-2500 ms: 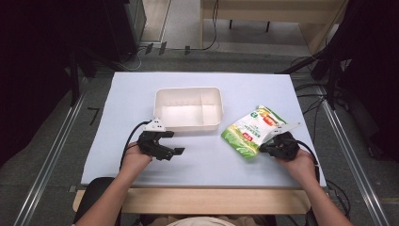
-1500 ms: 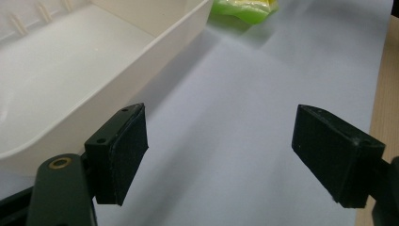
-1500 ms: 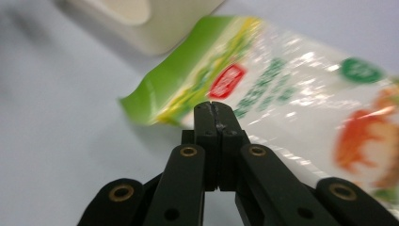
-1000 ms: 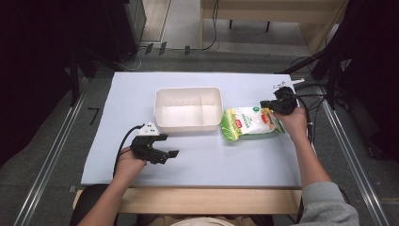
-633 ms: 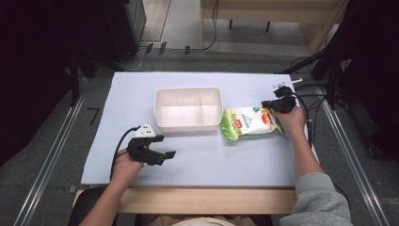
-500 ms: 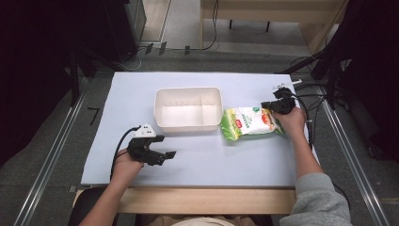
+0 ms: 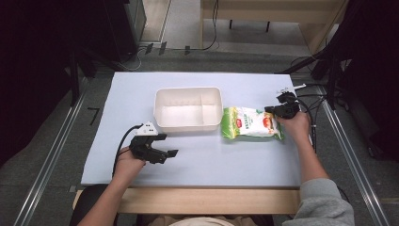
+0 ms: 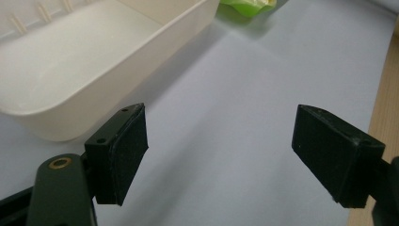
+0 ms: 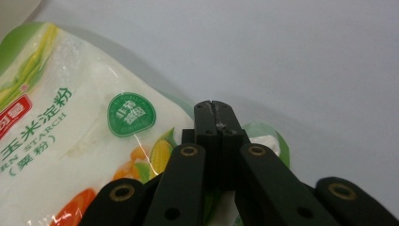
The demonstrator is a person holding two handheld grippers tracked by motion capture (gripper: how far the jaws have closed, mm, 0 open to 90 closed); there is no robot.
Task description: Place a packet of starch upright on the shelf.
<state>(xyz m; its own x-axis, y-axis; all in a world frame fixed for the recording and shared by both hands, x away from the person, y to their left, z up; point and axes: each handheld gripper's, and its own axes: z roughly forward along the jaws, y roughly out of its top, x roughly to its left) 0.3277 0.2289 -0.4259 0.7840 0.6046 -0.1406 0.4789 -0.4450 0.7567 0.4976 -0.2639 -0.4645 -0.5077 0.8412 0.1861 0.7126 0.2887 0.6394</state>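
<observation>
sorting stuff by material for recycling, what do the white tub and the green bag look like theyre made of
The white tub looks like rigid plastic with a matte, slightly see-through off-white finish: thin smooth walls, a rounded rim and moulded ribs inside. The green bag looks like thin glossy plastic film: it wrinkles, catches highlights and carries colour printing, and the right gripper pinches its edge flat. Neither is certain from looks alone.

Right gripper view: green-and-white plastic corn-starch bag (image 9: pixel 70 155) cut off at left and bottom edges; its corner is hidden behind the black jaws pressed together. Left gripper view: cream rectangular plastic tub (image 8: pixel 89 61) cropped top and left. High view: bag print too small to read.
</observation>
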